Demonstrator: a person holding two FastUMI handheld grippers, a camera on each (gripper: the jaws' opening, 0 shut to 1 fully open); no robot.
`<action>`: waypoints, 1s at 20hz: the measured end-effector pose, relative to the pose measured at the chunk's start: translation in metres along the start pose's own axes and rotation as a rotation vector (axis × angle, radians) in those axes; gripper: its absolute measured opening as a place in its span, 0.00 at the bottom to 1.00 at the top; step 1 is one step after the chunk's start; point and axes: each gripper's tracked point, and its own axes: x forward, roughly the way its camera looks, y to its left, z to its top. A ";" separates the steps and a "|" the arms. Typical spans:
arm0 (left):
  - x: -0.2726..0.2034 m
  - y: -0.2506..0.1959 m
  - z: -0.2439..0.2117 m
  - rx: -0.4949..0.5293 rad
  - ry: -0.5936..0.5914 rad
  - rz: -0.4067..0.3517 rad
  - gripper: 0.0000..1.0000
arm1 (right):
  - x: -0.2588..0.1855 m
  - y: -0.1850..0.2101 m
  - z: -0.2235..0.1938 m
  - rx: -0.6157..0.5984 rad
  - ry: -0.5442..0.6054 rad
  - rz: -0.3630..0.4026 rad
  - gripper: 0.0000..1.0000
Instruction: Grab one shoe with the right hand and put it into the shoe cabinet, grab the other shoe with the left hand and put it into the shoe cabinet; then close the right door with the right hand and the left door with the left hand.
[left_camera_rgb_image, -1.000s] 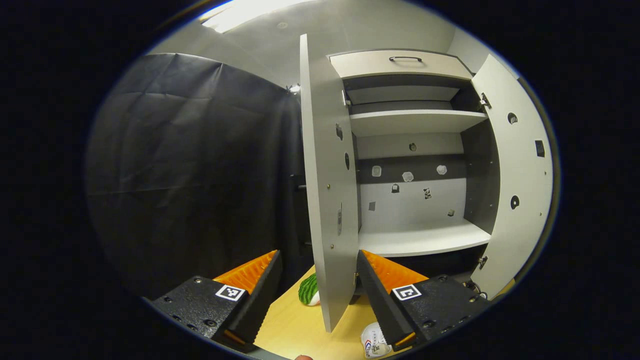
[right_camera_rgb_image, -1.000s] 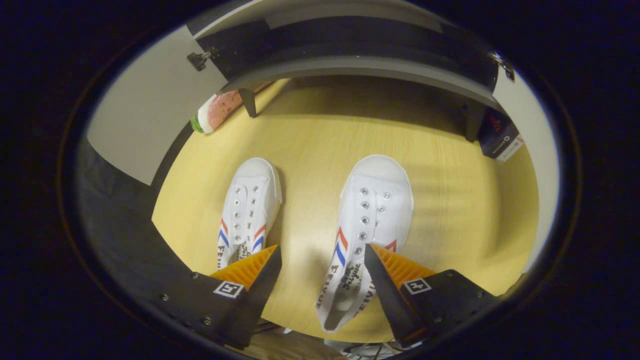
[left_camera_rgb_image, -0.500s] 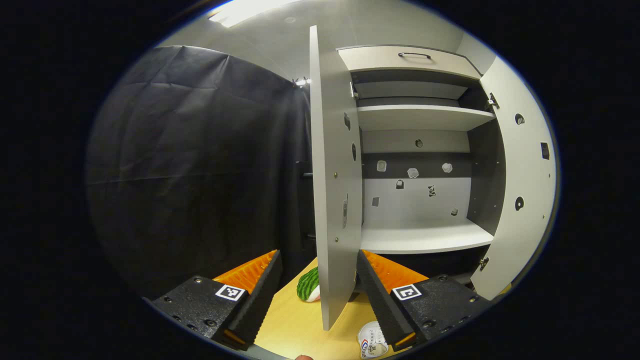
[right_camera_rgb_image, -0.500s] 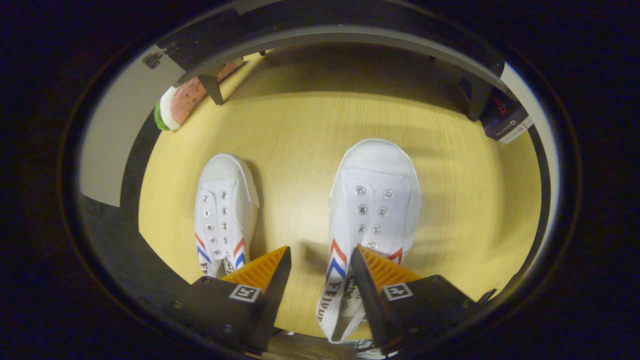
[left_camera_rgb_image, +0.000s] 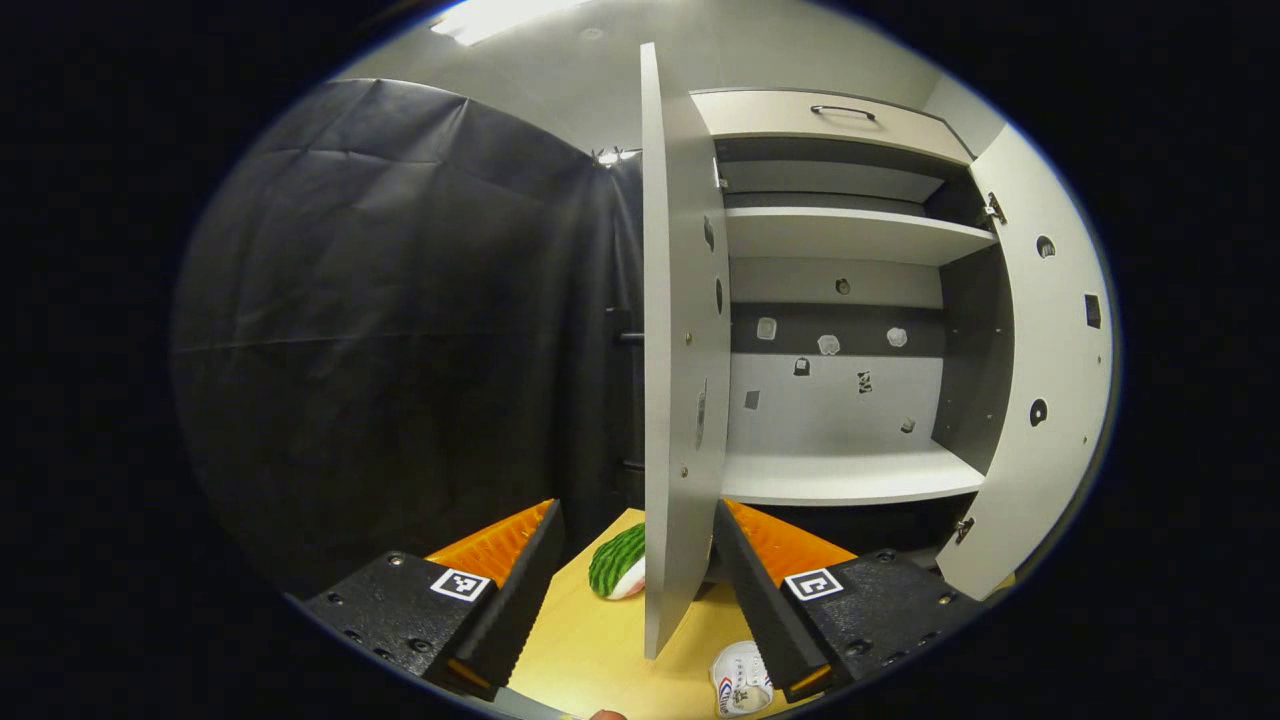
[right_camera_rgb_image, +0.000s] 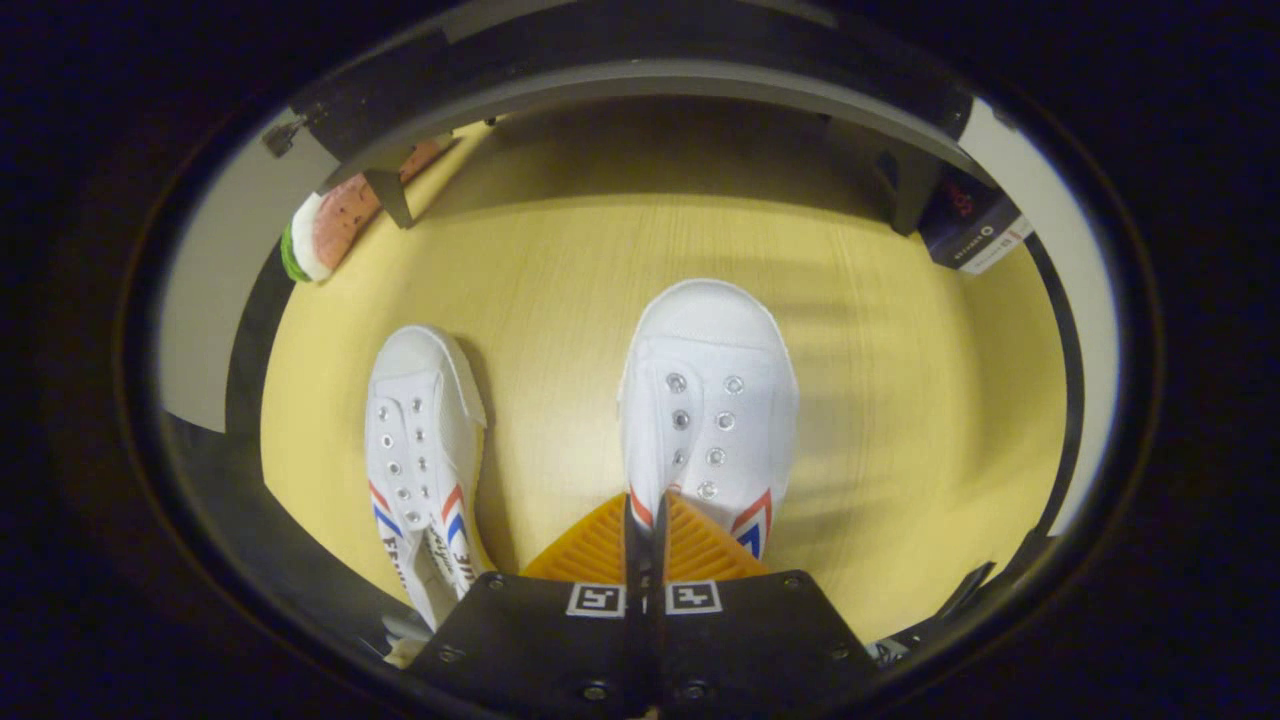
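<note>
Floor (right_camera_rgb_image: 900, 400) was pale yellow wood-grain board, lit warm. Booth wall (left_camera_rgb_image: 400, 300) of black cloth stood to the left in the left gripper view, with a ceiling light (left_camera_rgb_image: 490, 15) above.

Cabinet (left_camera_rgb_image: 840, 235) stood on short legs, both doors swung out. Left door (left_camera_rgb_image: 675, 350) showed edge-on, right door (left_camera_rgb_image: 1040, 380) angled wide. Upper shelf and lower shelf (left_camera_rgb_image: 850, 480) were bare; small marks dotted the back panel. A drawer with a handle (left_camera_rgb_image: 842, 110) sat at the top.

A watermelon-slice toy (right_camera_rgb_image: 325, 225) lay by the cabinet's left front leg. A dark box (right_camera_rgb_image: 970, 235) stood by the right leg.

Both shoes were on the floor before the cabinet, toes toward it, well apart. Left shoe (right_camera_rgb_image: 420, 460) lay untouched.

Right gripper (right_camera_rgb_image: 646, 520) had its fingers pressed nearly together, pinching the left collar edge of the right shoe (right_camera_rgb_image: 715, 400) near the heel.

Left gripper (left_camera_rgb_image: 635, 550) was spread wide, holding nothing, with the left door's lower edge showing between its fingers farther off.
</note>
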 end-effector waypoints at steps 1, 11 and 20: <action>0.000 0.000 0.000 -0.002 -0.001 -0.003 0.92 | -0.007 0.000 0.001 0.024 -0.016 0.020 0.00; 0.001 -0.005 0.000 -0.011 -0.012 -0.047 0.92 | -0.129 0.032 0.041 0.050 -0.293 0.204 0.00; 0.000 -0.003 0.007 -0.008 -0.048 -0.048 0.92 | -0.309 0.042 0.161 0.059 -0.738 0.259 0.00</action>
